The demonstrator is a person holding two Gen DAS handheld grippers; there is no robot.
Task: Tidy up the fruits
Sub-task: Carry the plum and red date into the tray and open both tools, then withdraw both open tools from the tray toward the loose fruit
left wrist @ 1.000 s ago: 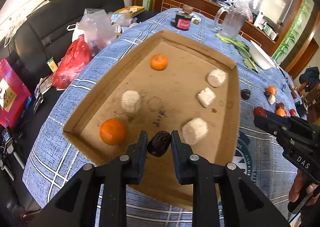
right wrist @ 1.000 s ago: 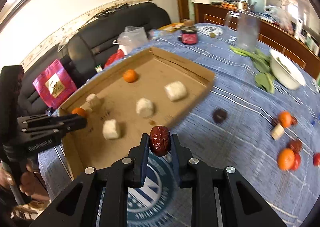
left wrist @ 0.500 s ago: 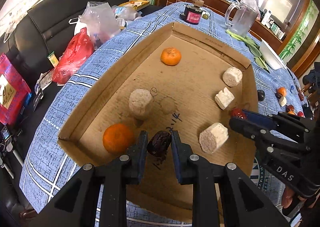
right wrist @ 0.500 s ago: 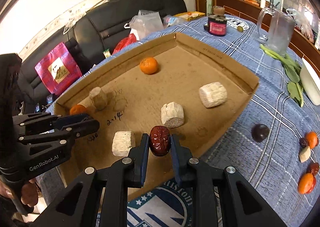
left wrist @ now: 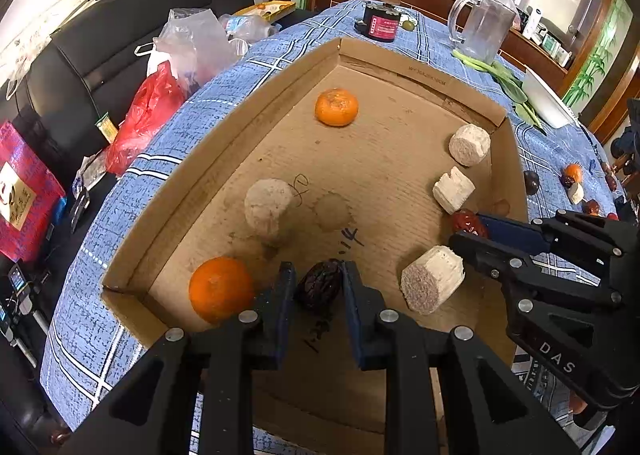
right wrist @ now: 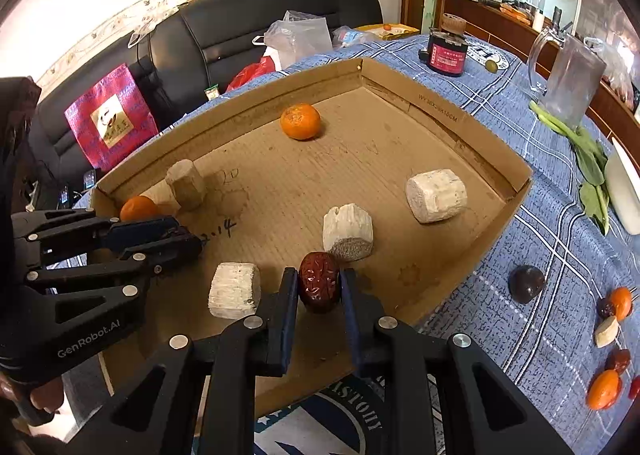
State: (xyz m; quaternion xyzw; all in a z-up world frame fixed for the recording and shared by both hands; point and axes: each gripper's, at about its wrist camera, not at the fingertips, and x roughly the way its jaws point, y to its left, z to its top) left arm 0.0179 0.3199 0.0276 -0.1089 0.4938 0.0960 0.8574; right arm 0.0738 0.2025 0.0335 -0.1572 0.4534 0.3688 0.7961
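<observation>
1. The step in hand looks like delivery: both grippers hang over the shallow brown cardboard tray (left wrist: 224, 159) on the blue checked tablecloth (right wrist: 560, 255), each carrying one fruit
2. The left gripper (left wrist: 318, 287) has its fingers drawn narrow and clamped on a dark, wrinkled dried date (left wrist: 320, 285), low over the tray's near end, just beside a round orange tangerine (left wrist: 220, 289)
3. The right gripper (right wrist: 319, 287) is likewise pinched narrow on a glossy red wrinkled jujube (right wrist: 319, 282), over the tray's near right part, close to a pale cut cylinder chunk (right wrist: 347, 231) and a second pale block (right wrist: 234, 291)
4. Already in the tray are a second tangerine (left wrist: 336, 107) near the far corner and several pale chunks, so the sorting is judged partly done
5. Loose fruit lies outside on the cloth to the right: a dark round plum-like fruit (right wrist: 526, 283) and small oranges and red dates near the edge (right wrist: 604, 389)
6. The next move probably calls for lowering each fruit to a bare patch of cardboard and parting the fingers gently, since these rounded fruits may roll
7. Care is needed that the two grippers, near each other, do not knock the pale chunk (left wrist: 432, 281) between them
</observation>
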